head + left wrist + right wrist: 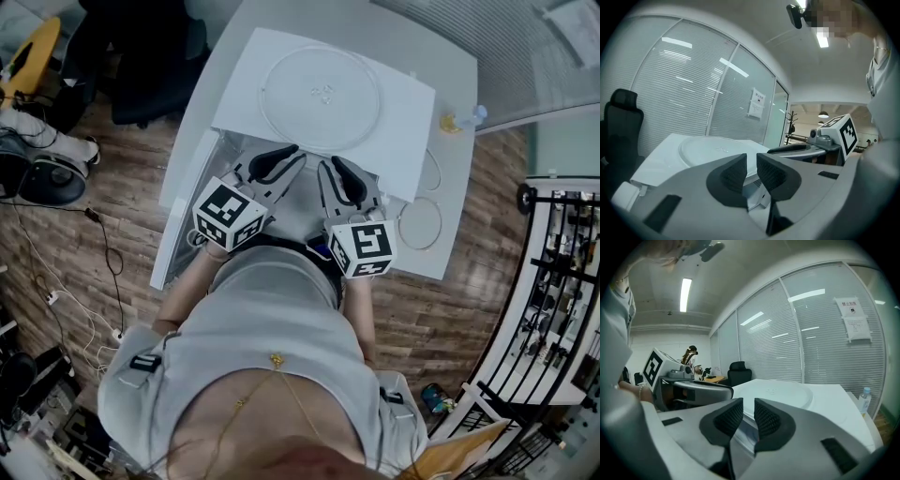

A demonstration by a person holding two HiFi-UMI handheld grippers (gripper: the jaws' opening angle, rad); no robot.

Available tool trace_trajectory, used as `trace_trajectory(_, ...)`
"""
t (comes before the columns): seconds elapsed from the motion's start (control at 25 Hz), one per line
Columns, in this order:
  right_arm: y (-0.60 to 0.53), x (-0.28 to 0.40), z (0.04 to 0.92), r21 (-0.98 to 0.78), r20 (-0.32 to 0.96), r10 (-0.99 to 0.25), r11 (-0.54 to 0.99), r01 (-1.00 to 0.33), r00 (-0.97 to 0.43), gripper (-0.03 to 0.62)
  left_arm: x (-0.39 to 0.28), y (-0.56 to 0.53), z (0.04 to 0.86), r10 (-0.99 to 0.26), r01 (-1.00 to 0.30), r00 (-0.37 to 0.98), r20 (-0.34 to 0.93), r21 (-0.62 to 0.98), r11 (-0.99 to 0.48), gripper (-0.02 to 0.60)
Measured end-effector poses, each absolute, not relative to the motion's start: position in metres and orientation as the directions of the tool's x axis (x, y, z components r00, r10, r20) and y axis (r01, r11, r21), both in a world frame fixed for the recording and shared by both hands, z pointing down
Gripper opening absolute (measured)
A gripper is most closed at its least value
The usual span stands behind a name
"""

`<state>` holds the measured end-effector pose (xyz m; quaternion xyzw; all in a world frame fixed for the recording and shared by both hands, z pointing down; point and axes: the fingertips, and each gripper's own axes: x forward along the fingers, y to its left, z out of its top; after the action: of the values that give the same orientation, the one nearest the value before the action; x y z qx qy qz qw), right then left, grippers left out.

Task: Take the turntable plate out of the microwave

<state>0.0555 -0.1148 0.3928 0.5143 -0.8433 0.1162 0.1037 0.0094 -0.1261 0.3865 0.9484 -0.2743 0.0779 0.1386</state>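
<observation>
Turntable plate (322, 91): a clear, round glass disc with a raised rim and a small moulded hub at its centre. It lies flat on the white top of the microwave (403, 112), already outside the oven. Seen from the head view, above, the whole circle sits near the middle of that top. Just in front of the microwave are the left gripper (286, 157) and the right gripper (336, 167), side by side and pointing towards it. Only this view shows a thin ring (419, 222) on the table (450, 253) to the right of the microwave, and a dark office chair (141, 56) on the floor to its left. The left gripper view looks low across the microwave's top, so the plate becomes a shallow pale oval. The left gripper's jaws are drawn close, with a slim gap between them and nothing in it. Behind the microwave stands a glass wall with blinds (693, 84) bearing a paper notice (757, 103), which the head view does not show. The right gripper view gives the same low angle from the other side, its jaws likewise nearly together and empty. It also shows a small bottle (865, 399) beyond the microwave's right edge.
</observation>
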Motion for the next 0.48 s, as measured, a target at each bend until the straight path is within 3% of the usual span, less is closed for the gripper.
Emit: trace_trajectory(0.48, -0.105, 0.042, 0.347, -0.045, 0.141, -0.809, 0.571, -0.82, -0.571, 0.017, 0.02, -0.118, 0.36, -0.478, -0.506, 0.861, 0.176, 0.194, -0.84, 0.035)
